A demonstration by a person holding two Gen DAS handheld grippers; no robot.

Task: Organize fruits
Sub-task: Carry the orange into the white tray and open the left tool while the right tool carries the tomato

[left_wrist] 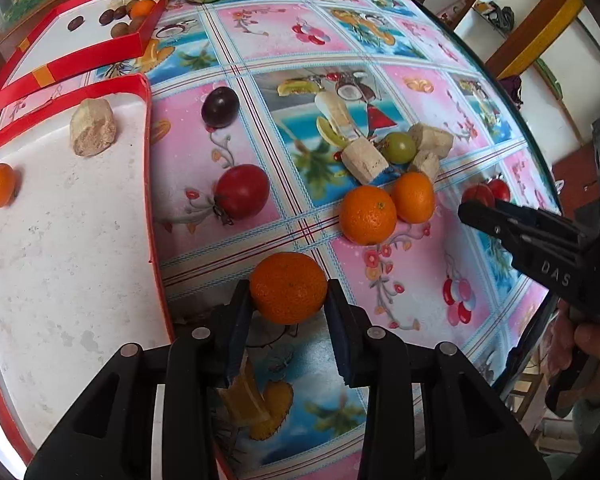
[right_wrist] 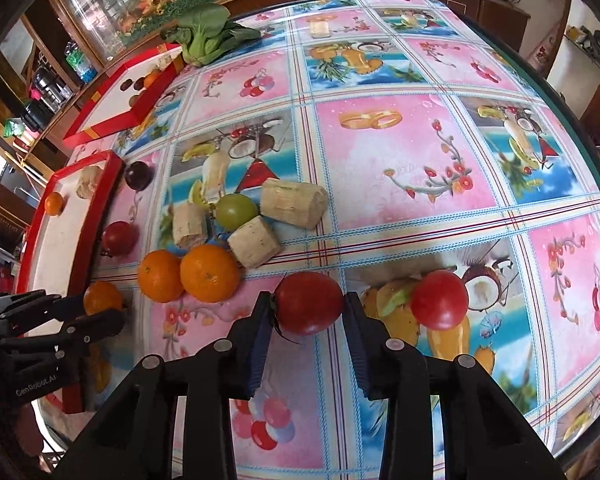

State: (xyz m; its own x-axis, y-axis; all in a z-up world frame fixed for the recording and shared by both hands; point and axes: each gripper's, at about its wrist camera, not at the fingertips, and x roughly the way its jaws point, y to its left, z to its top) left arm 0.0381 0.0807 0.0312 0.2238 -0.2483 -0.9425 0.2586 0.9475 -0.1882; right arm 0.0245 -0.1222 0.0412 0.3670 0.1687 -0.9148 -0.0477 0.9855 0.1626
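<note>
Squarely between hand-held gripper (left_wrist: 288, 300) pads: orange (left_wrist: 288, 287)

An orange (left_wrist: 288, 287) sits pinched near the red tray (left_wrist: 150, 184); right, a red tomato (right_wrist: 309, 303) likewise gripped.

Open surface (right_wrist: 400, 152) lies right of the sugarcane pieces (right_wrist: 292, 200). Two oranges (right_wrist: 188, 276) and a second tomato (right_wrist: 440, 300) flank the right claw (right_wrist: 306, 314), leaving narrow gaps.

Both tongs are showing black plastic frames: left tongs (left_wrist: 288, 300) and right tongs (right_wrist: 306, 312) are wearing dark blue ribbed pads (left_wrist: 236, 332), round silver pins and white lettering.
</note>
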